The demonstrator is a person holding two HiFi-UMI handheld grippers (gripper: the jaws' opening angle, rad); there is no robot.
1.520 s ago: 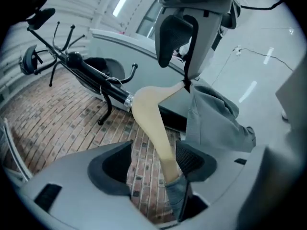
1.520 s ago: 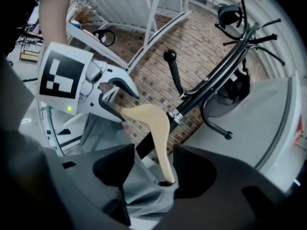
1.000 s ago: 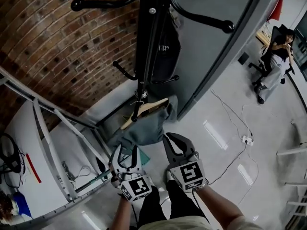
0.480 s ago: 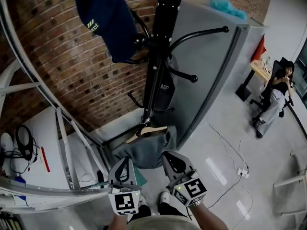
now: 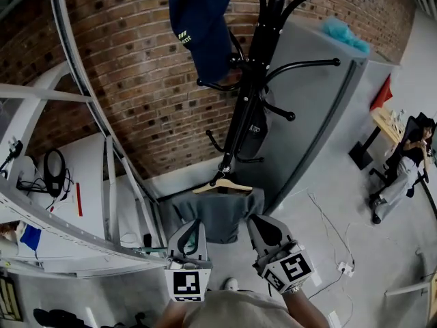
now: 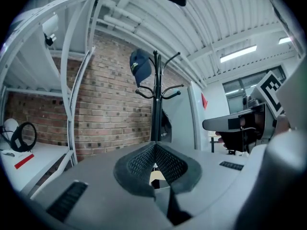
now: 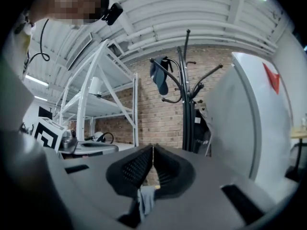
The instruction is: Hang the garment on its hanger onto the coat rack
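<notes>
Head view: grey garment (image 5: 217, 214), likely soft, light and limp, on a wooden hanger (image 5: 222, 186) low against the coat rack (image 5: 256, 87). Your right gripper (image 5: 261, 221) pinches its lower edge; your left gripper (image 5: 194, 225) is pressed closed, no cloth evident. Take the stiff hanger neck.

Wooden hanger (image 5: 222, 185), cloth garment (image 5: 218, 214), rough brick wall (image 5: 136, 80)
</notes>
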